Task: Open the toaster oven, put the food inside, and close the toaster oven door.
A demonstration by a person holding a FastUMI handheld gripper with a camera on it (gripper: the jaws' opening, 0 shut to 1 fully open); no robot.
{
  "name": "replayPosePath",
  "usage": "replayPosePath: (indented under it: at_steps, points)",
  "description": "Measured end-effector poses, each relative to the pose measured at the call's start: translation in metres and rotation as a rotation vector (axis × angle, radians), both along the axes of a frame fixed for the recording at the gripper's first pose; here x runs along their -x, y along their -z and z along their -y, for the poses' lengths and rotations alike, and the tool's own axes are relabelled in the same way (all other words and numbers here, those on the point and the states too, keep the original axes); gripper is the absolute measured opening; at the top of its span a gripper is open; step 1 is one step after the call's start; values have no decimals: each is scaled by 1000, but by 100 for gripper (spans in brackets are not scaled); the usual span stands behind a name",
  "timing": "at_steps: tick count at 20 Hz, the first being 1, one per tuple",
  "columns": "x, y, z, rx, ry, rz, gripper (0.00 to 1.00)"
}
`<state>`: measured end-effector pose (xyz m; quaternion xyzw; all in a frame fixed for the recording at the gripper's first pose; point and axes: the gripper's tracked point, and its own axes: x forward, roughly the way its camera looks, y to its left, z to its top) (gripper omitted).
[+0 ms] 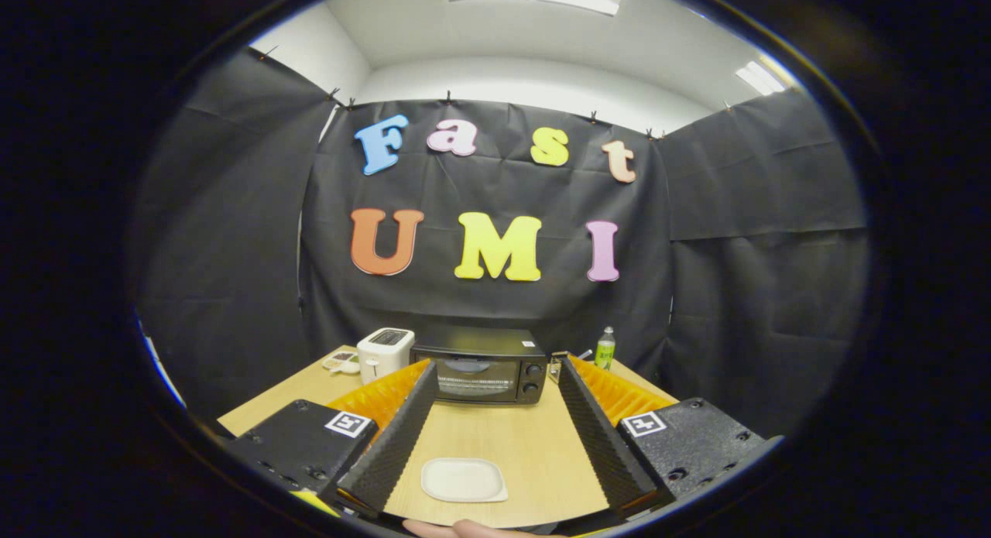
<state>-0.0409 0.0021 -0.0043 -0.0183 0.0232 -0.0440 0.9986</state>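
I hang back from the bench (pixel 534 453), facing the oven (pixel 480 374) square so its shut door is a straight reach ahead. The plate (pixel 463 479) lies between my fingers, close in; I cannot tell if it holds food. My jaws (pixel 492 375) stand wide open, gripping and touching nothing.

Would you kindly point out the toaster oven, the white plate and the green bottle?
toaster oven (pixel 474 374), gripper view, door glass.
white plate (pixel 463 478), gripper view, its middle, between the open fingers.
green bottle (pixel 605 351), gripper view, its body.
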Motion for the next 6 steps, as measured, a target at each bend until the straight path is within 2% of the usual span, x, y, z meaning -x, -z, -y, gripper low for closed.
replayPosePath:
  at_steps: [6]
  points:
    - [0, 6, -3, 0, -40, -23, 100]
